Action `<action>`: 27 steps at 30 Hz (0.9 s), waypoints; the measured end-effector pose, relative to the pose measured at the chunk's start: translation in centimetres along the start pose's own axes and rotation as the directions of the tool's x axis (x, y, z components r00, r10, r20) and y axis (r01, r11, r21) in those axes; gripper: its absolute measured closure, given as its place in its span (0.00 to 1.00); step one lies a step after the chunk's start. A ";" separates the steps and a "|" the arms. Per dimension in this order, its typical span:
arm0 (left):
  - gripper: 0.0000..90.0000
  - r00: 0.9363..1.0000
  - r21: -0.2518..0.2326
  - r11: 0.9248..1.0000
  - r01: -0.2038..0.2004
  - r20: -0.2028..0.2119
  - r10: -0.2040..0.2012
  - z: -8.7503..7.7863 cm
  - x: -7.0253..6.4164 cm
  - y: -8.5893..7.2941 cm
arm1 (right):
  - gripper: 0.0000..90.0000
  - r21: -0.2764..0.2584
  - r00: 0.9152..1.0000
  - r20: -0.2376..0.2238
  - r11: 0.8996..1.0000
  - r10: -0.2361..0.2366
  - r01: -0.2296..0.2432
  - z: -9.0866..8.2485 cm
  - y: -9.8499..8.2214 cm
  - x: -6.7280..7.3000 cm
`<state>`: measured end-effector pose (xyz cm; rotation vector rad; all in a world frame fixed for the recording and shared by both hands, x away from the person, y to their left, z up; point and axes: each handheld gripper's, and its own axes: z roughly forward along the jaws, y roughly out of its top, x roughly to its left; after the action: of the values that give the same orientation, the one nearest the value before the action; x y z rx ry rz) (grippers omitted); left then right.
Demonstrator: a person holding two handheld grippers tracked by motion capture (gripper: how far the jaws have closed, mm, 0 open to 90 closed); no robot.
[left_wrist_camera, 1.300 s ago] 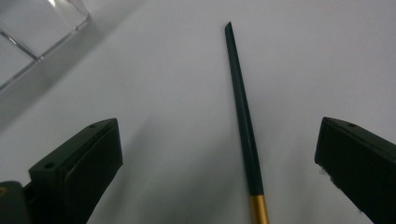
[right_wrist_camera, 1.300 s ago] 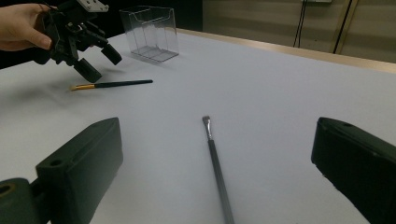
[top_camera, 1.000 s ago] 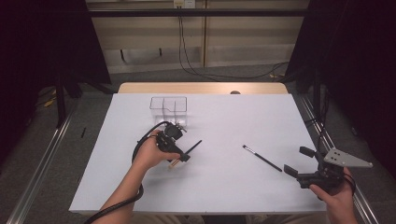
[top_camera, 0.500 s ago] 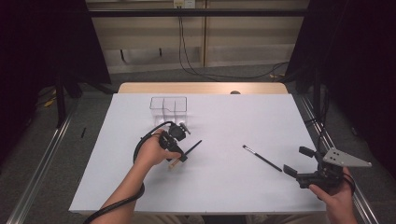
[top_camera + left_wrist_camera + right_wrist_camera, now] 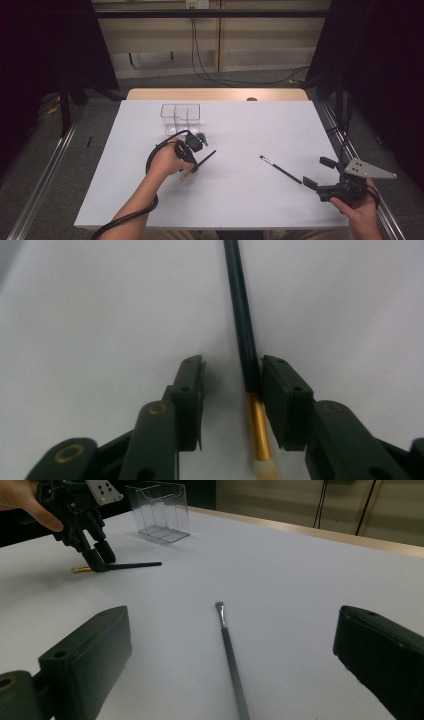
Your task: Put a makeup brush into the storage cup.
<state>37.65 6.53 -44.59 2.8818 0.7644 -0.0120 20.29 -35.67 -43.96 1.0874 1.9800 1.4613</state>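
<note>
The left gripper view revealed the brush's gold ferrule (image 5: 260, 427) between the left gripper (image 5: 231, 390), whose jaws had just been closing, one pad touching, left of centre.

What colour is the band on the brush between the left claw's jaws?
Gold band, clearest in the left gripper view.

Plain white desk (image 5: 240, 200), unpatterned, with a light wood edge along the far side. Black left hand-held gripper (image 5: 232, 390) with brass-coloured rivets. Between its jaws, makeup brush (image 5: 242, 330) with dark, near-black handle, gold ferrule, pale cream bristles at lower centre of frame. Clear, colourless box (image 5: 180, 114) at upper left. Second thin brush (image 5: 281, 170), black with silver ferrule. Black right hand-held gripper (image 5: 320, 172) with grey plate.
</note>
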 end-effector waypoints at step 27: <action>0.93 0.996 -0.002 0.999 0.043 0.078 -0.043 -0.2 0.3 0.1 | 0.02 0.007 1.000 -0.005 1.000 -0.008 0.008 0.1 0.3 0.0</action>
<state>37.90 6.62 -44.44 2.8421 0.8108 -0.1265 20.52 -35.60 -43.74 1.0785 1.9920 1.4556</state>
